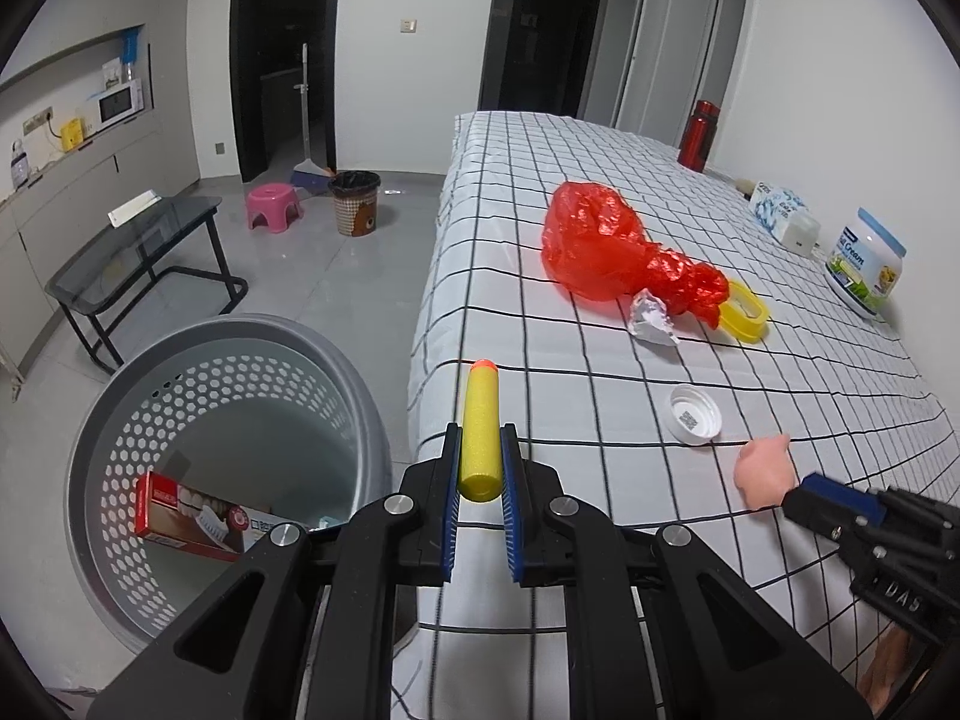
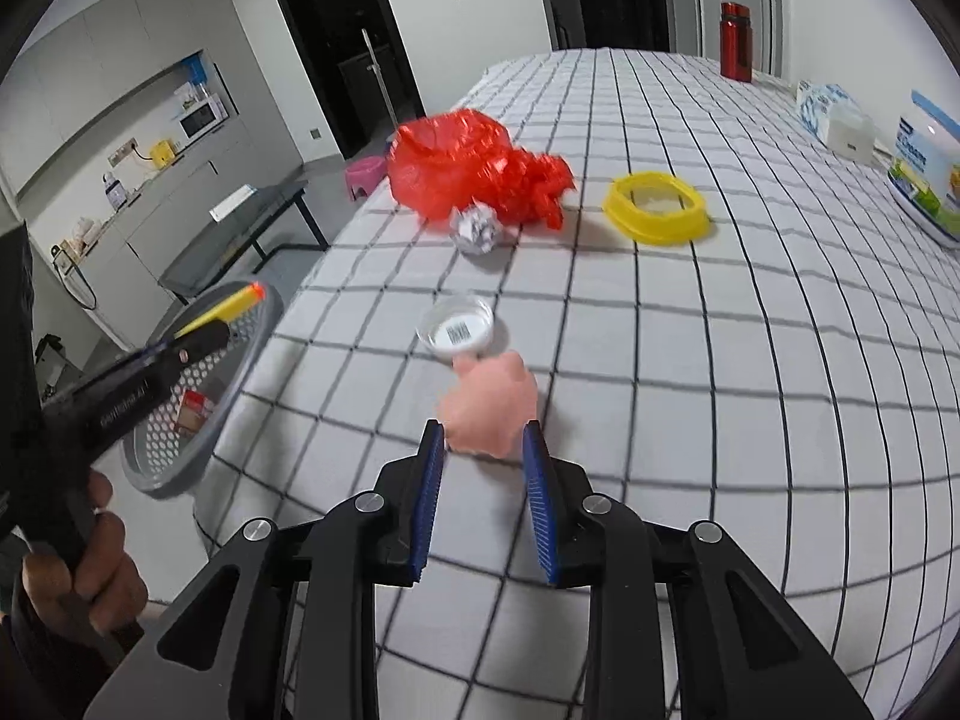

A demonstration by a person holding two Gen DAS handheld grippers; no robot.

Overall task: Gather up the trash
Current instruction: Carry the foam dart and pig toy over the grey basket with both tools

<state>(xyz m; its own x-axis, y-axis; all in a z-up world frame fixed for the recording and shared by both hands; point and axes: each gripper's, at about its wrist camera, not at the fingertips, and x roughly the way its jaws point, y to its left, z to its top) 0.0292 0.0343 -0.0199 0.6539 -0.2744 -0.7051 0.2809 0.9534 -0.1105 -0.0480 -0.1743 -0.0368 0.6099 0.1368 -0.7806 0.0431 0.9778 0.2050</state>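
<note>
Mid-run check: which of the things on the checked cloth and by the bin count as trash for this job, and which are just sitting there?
Job items:
- yellow foam dart, in left gripper
- pink scrap, in right gripper
- white lid
- foil ball
- red plastic bag
- grey basket, the bin

Probably bystanders:
- red flask
- cream tub
- tissue pack
- yellow ring, unclear

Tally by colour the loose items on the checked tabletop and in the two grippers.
Red: 2, plastic bag, bottle
Yellow: 2, ring, foam dart in left gripper
White/silver: 2, cap, foil ball
Pink: 1, lump in right gripper
Blue-white: 2, tissue pack, tub
Total: 9
</note>
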